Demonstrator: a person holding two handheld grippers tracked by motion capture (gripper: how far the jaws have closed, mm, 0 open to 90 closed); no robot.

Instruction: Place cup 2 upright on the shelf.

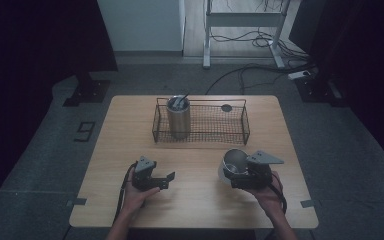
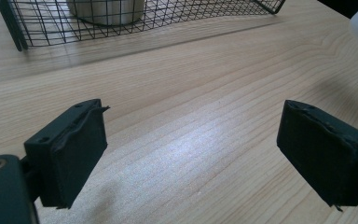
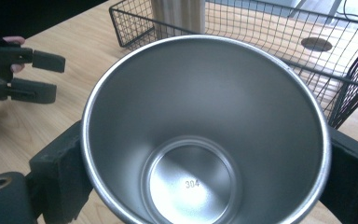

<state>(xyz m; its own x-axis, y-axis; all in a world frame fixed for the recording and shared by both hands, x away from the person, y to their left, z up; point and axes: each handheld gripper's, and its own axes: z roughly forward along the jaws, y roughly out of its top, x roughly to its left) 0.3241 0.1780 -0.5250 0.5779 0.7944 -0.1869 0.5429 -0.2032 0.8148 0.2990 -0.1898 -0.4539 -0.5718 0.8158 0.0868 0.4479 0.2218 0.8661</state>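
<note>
My right gripper (image 1: 236, 176) is shut on an empty steel cup (image 1: 235, 162), held just above the table in front of the wire basket (image 1: 240, 131). In the right gripper view the cup (image 3: 205, 135) sits between both jaws, its mouth towards the camera and its inside bare. A second steel cup (image 1: 178, 117) with a lid and a straw stands in the left end of the basket. My left gripper (image 1: 168, 180) rests low over the table at the front left, open, with bare wood between its pads (image 2: 77, 149).
A small dark round disc (image 1: 226, 107) lies in the basket's far right part. The wooden table (image 1: 130, 130) ends close behind the basket. Cables and a desk frame (image 1: 245, 30) are on the floor beyond.
</note>
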